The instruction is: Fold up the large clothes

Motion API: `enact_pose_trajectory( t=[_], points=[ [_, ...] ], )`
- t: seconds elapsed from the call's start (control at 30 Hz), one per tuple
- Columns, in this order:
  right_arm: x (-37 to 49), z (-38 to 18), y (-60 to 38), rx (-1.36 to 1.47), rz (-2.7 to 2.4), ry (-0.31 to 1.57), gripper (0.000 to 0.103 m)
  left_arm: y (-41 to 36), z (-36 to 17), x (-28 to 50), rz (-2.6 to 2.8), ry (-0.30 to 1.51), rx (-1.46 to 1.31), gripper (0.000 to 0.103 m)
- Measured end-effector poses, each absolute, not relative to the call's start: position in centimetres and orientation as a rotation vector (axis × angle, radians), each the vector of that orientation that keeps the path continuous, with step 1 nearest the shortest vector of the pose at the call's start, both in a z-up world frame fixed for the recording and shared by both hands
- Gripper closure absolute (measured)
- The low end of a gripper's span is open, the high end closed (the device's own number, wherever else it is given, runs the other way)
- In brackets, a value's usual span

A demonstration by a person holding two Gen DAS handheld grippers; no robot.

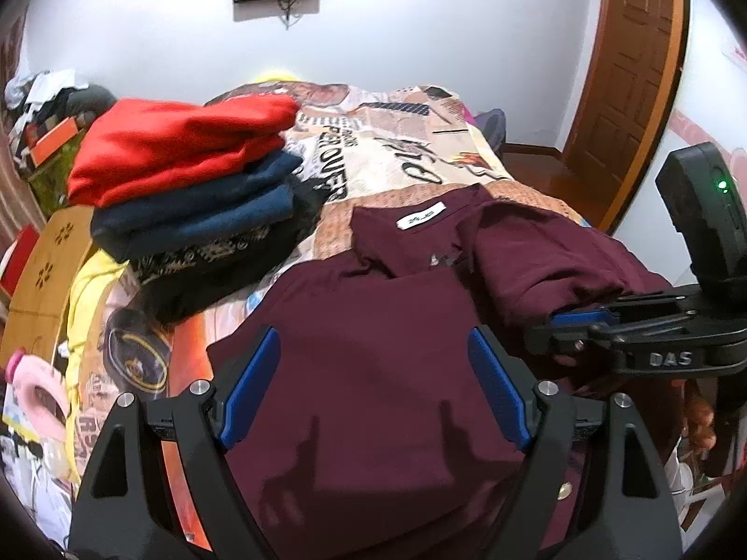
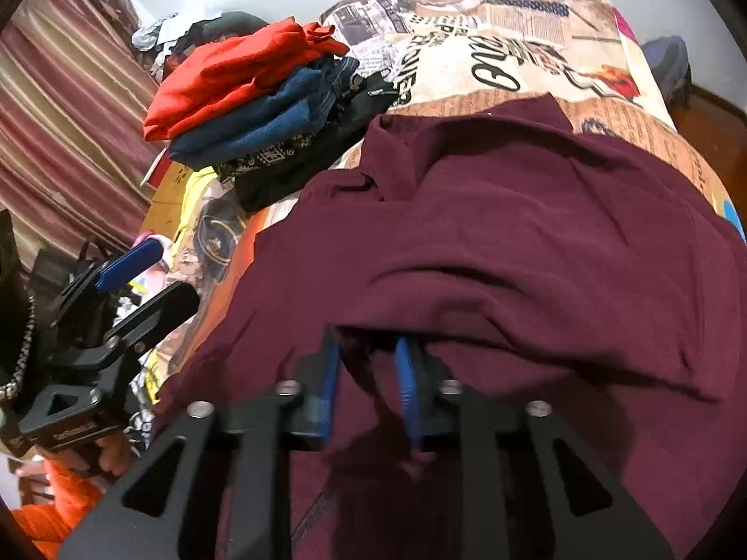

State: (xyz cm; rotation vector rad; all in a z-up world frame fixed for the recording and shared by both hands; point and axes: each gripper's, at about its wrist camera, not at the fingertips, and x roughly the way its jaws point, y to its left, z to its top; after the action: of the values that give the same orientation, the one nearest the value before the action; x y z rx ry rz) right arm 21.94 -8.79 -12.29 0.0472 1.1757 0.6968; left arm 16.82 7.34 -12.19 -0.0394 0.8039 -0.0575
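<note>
Two blue-padded left tongs gape wide above the maroon shirt spread on the bed. Right-wrist view: right tongs pinch a raised fold of that shirt, beside stacked folded clothes.

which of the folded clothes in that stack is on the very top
The red garment tops the stack; the folded blue one lies beneath it, and the dark patterned one sits at the bottom.
</note>
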Motion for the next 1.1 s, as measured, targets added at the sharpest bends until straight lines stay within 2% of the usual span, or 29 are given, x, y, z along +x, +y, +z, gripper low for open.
enact_pose_trajectory(
  t=[0.1, 0.33, 0.6, 0.8, 1.03, 1.07, 1.1],
  points=[
    [21.1, -10.7, -10.1, 0.051, 0.668, 1.125, 0.060, 6.0, -11.6, 17.4, -0.078, 0.791, -0.009, 0.021],
    [20.1, -6.2, -16.4, 0.112, 0.547, 0.920, 0.052, 1.5, -10.7, 19.6, -0.162, 0.783, 0.081, 0.021],
    [20.1, -5.1, -24.2, 0.137, 0.291, 0.815, 0.051, -5.6, -12.4, 22.4, -0.299, 0.828, 0.242, 0.021],
    [19.9, -6.6, -28.0, 0.180, 0.180, 0.844, 0.051, -10.6, -14.7, 24.2, -0.362, 0.875, 0.410, 0.021],
    [19.9, -8.7, -29.6, 0.214, 0.143, 0.889, 0.051, -13.3, -17.2, 26.6, -0.380, 0.937, 0.480, 0.021],
    [19.9, -8.9, -29.7, 0.211, 0.141, 0.893, 0.051, -13.4, -17.0, 27.0, -0.376, 0.939, 0.462, 0.021],
    [19.9, -9.1, -29.7, 0.207, 0.139, 0.897, 0.051, -13.3, -16.8, 27.5, -0.370, 0.936, 0.444, 0.027]
  ],
)
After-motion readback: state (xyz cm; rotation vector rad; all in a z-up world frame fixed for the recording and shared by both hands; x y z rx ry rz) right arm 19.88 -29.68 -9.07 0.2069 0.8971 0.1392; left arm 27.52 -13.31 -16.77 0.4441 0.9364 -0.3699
